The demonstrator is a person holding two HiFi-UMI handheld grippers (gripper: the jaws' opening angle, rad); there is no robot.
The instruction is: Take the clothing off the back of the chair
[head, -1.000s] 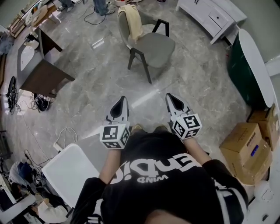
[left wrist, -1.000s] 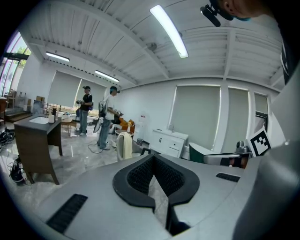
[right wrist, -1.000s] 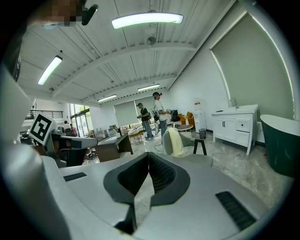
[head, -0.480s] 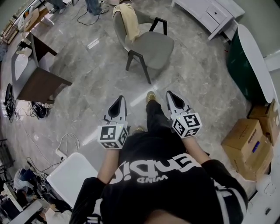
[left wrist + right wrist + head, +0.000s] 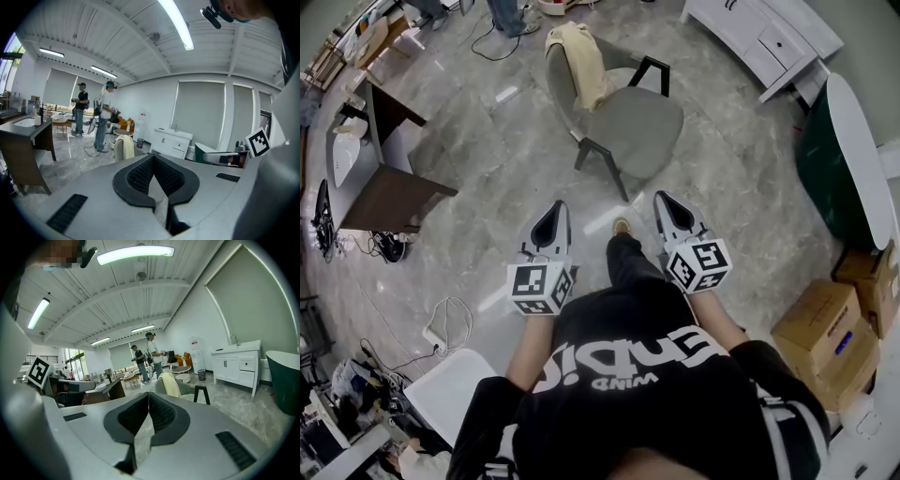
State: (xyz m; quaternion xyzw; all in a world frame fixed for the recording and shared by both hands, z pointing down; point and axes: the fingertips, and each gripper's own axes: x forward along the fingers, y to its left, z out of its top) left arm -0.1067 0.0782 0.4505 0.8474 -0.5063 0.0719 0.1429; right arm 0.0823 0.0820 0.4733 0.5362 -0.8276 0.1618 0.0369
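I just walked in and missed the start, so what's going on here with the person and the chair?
A person holds a two-jaw gripper in each hand and faces a grey chair with a cream garment draped over its back. The left gripper and the right gripper are both shut and empty, held out in front and pointing toward the chair. One foot is forward. The garment is untouched, and the grippers are well short of it.

Clothing (image 5: pixel 579 58) drapes over the chair (image 5: pixel 642 127) back.
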